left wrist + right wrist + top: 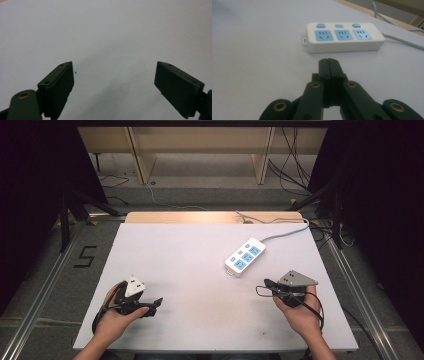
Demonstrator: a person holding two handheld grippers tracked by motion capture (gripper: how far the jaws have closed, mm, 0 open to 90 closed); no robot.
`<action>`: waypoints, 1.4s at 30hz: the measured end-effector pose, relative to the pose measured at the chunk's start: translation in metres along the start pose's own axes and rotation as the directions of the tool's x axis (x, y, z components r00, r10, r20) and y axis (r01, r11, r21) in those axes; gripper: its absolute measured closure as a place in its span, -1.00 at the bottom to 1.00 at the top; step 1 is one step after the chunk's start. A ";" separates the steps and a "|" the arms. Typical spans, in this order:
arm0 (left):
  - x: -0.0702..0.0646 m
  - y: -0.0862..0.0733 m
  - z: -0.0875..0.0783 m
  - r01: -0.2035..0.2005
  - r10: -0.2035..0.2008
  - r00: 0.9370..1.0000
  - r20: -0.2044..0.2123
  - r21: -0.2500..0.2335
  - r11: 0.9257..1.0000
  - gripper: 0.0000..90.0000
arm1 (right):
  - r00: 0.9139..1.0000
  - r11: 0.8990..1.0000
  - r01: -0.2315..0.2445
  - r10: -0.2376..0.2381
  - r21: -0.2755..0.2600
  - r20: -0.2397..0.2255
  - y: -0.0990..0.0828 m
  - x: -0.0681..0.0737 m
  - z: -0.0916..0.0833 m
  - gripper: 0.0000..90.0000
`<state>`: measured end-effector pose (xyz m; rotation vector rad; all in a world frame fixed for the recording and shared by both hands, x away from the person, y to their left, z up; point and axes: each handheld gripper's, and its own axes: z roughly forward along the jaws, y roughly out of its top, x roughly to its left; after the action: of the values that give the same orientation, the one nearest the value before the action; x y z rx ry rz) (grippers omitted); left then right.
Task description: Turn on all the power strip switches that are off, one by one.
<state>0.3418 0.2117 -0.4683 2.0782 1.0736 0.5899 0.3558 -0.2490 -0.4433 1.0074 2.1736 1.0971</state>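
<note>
On the right half of the pale grey table (190, 270), your right tongs (329, 61) are pressed together with nothing between them, resting low on the surface and pointing at the white plastic power strip with three blue sockets and three blue buttons (344, 37), which lies flat just ahead of the tips, not touching them. Its grey cable (280, 234) runs off toward the far right edge. Over on the near left, your left tongs (113, 82) stand wide apart over bare table, holding nothing, well away from the strip.
</note>
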 end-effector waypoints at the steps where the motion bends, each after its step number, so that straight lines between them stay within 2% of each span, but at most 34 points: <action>1: 0.000 0.000 0.000 0.000 0.000 1.000 0.000 0.000 1.000 -0.65 | 1.000 1.000 -0.002 0.002 0.000 0.003 0.001 0.000 0.000 1.00; 10: 0.001 0.000 0.000 -0.002 0.002 1.000 -0.002 0.002 1.000 -0.65 | 1.000 1.000 0.001 -0.002 0.022 0.024 0.014 -0.008 0.007 1.00; 20: 0.000 0.000 0.000 -0.003 0.003 1.000 0.001 0.004 1.000 -0.65 | 0.999 0.999 -0.018 0.016 0.045 0.045 0.030 -0.018 0.019 1.00; 21: 0.001 0.000 0.000 -0.013 0.013 1.000 0.001 0.009 1.000 -0.65 | 0.999 0.999 -0.014 0.012 0.047 0.043 0.032 -0.019 0.021 1.00; 27: 0.001 0.000 0.000 -0.008 0.008 1.000 0.001 0.006 1.000 -0.65 | 0.999 0.998 -0.015 0.012 0.053 0.051 0.043 -0.025 0.025 1.00; 34: 0.001 0.000 0.000 -0.005 0.005 1.000 -0.004 0.005 1.000 -0.65 | 0.999 0.997 -0.026 0.023 0.069 0.049 0.049 -0.029 0.031 1.00; 42: 0.001 0.000 0.000 -0.005 0.005 1.000 -0.003 0.005 1.000 -0.65 | 0.999 0.997 -0.017 0.013 0.082 0.046 0.056 -0.031 0.034 1.00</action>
<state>0.3424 0.2128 -0.4685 2.0857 1.0731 0.5938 0.4201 -0.2355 -0.4131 1.0755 2.1939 0.9890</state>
